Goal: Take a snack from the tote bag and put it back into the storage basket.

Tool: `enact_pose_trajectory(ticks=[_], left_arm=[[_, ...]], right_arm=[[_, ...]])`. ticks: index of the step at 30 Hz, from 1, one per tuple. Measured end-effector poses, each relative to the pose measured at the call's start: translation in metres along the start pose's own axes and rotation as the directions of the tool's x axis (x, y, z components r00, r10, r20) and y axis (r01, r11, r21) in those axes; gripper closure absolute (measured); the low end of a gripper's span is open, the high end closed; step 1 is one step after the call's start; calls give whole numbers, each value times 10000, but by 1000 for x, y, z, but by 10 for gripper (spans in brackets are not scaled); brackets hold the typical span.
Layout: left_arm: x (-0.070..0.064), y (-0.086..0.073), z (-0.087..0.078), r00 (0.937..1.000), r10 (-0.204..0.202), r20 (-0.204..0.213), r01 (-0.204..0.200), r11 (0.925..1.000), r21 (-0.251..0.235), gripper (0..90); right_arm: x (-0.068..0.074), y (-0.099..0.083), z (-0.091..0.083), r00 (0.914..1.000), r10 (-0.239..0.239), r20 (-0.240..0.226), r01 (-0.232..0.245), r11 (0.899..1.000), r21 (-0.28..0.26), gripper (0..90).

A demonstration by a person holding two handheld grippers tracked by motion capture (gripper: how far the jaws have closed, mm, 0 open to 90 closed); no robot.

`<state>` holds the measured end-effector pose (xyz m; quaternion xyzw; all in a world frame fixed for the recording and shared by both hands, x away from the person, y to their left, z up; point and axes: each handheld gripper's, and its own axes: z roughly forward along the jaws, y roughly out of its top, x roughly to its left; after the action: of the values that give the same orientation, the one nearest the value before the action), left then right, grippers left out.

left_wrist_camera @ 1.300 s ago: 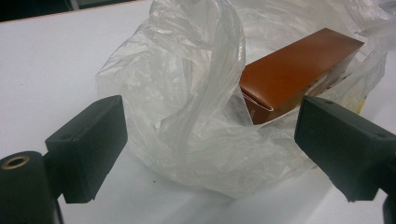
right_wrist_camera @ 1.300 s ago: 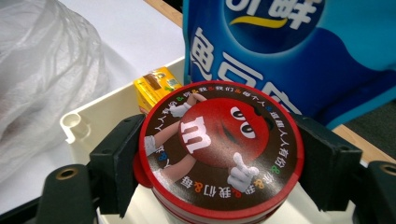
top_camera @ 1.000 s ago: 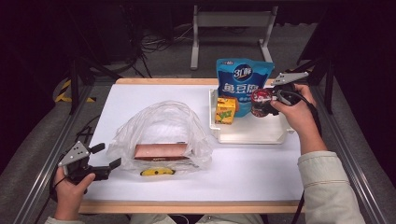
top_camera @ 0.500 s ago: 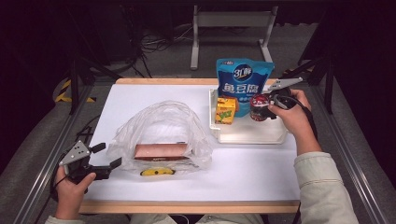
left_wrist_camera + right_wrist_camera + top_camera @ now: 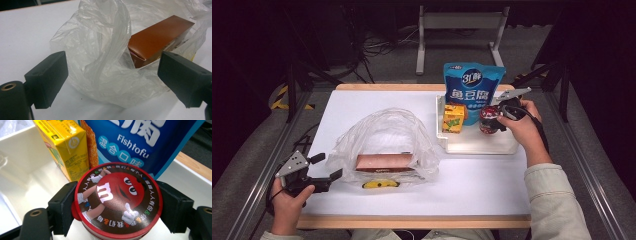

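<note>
**Right gripper on candy tub, left waiting at bag**

Right gripper (image 5: 117,207) has its jaws closed against both sides of the candy tub (image 5: 488,119), which stands in the white tray (image 5: 477,146) at 3 o'clock of the juice carton (image 5: 453,118), probably for a lift toward the plastic bag (image 5: 384,137). Left gripper (image 5: 323,167) sits wide open and empty at the bag's 8 o'clock, likely to hold its mouth. The right gripper view confirms pad contact under the lid; the left gripper view shows the brown box (image 5: 157,40) inside.
</note>
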<state>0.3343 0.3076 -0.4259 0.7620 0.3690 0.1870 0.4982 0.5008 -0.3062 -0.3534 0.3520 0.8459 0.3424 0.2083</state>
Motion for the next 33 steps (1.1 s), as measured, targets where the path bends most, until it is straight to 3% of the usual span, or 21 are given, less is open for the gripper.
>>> enact_pose_trajectory(ticks=[33], left_arm=[[0,0,-1,10000,-7,-26,7,10000,-48,103]], right_arm=[[-4,-14,19,9996,234,178,-252,9943,1040,244]])
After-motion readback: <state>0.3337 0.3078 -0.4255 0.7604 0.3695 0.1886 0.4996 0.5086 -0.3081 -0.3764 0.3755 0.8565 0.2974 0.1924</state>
